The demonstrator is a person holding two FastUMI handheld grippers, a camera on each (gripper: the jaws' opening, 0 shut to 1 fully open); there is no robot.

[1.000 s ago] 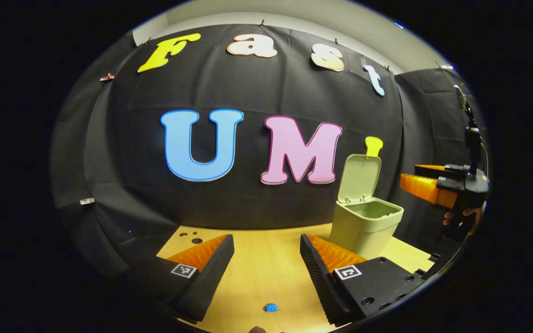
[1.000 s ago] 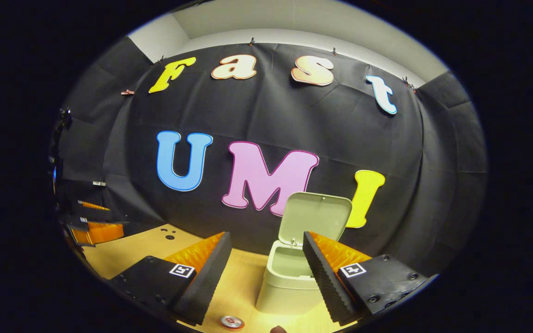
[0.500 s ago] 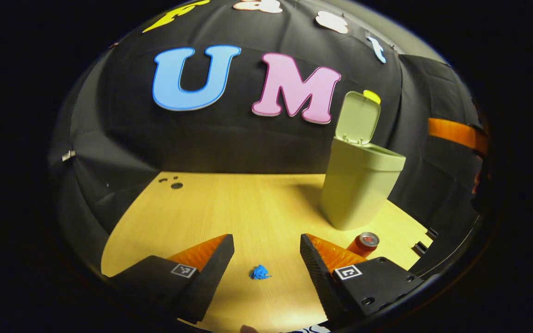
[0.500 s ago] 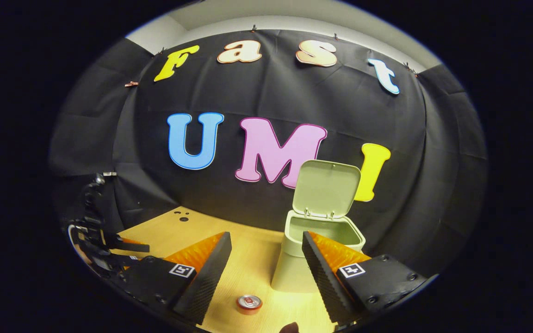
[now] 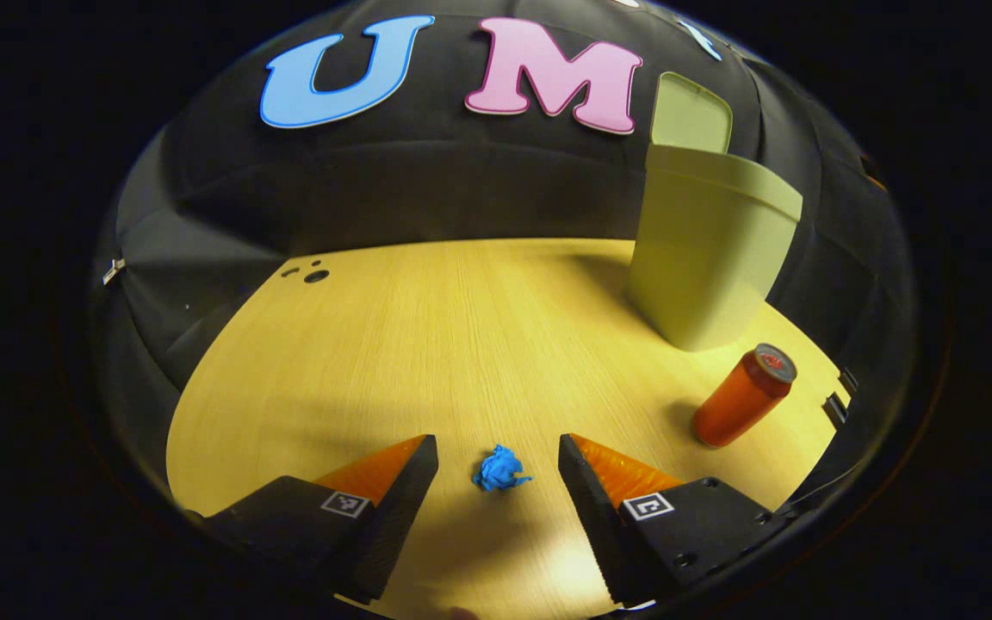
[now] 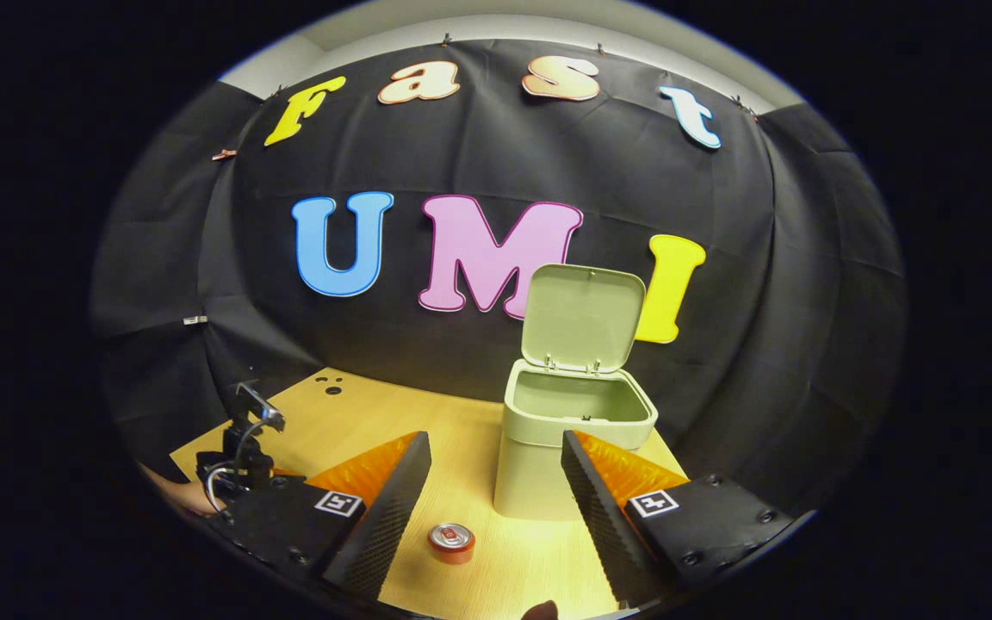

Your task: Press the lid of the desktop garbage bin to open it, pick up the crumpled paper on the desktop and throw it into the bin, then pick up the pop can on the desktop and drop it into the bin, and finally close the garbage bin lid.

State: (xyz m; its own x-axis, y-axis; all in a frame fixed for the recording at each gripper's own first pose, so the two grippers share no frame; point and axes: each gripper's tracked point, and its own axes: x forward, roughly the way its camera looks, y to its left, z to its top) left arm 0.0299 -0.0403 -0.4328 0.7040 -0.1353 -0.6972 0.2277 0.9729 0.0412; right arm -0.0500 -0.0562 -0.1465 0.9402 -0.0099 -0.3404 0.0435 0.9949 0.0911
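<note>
Black-draped booth wall (image 6: 720, 344) backing a pale wood desktop (image 5: 427, 344), crumpled paper (image 5: 499, 469) lying between the left gripper (image 5: 496, 482)'s spread jaws, pop can (image 5: 742, 395) standing beside the bin (image 5: 707, 250) — lid (image 6: 580, 317) standing open, right gripper (image 6: 496, 491) hovering, jaws apart.

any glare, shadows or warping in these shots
Left gripper view: a bright glare patch on the wooden desktop near the bottom edge, soft shadow beside the crumpled blue paper, pale green bin bowed by fisheye. Right gripper view: sharp, desktop edges curved, surroundings dim.
</note>
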